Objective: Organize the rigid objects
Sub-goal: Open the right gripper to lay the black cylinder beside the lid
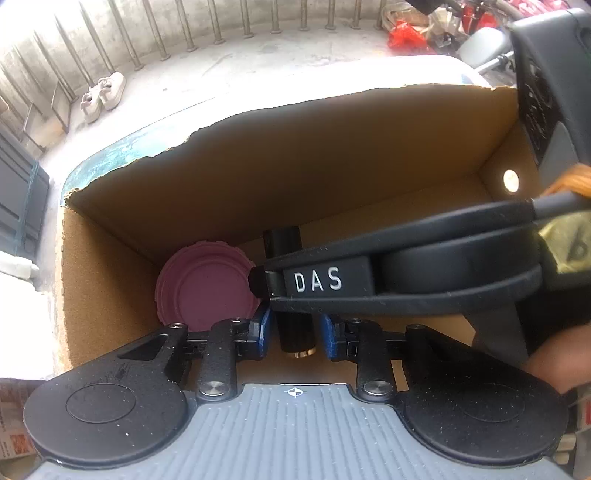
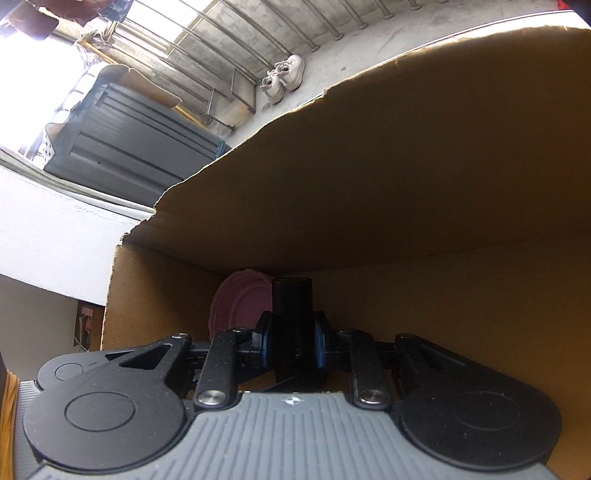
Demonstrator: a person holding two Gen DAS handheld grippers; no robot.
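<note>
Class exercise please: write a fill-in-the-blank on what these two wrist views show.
1. The black cylindrical tube is clamped by the ____ gripper.
2. The round pink plastic lid lies inside the brown ____ box.
3. The left gripper's blue pads stand ____ of the tube.

Missing words: right; cardboard; clear

The middle of the black cylinder [image 1: 282, 240] is hidden behind the right gripper [image 1: 258, 284] crossing the left wrist view, and that gripper's body runs off the right edge. In the right wrist view the cylinder's near end passes behind the grey gripper housing [image 2: 295, 435], and the pink lid [image 2: 240, 306] is partly covered by the cylinder and the left finger [image 2: 264, 341], so how it rests cannot be determined. The cardboard box [image 2: 406, 166] is cut off at the right edge, and clutter [image 1: 406, 33] at the top right of the left wrist view is too blurred to identify.
</note>
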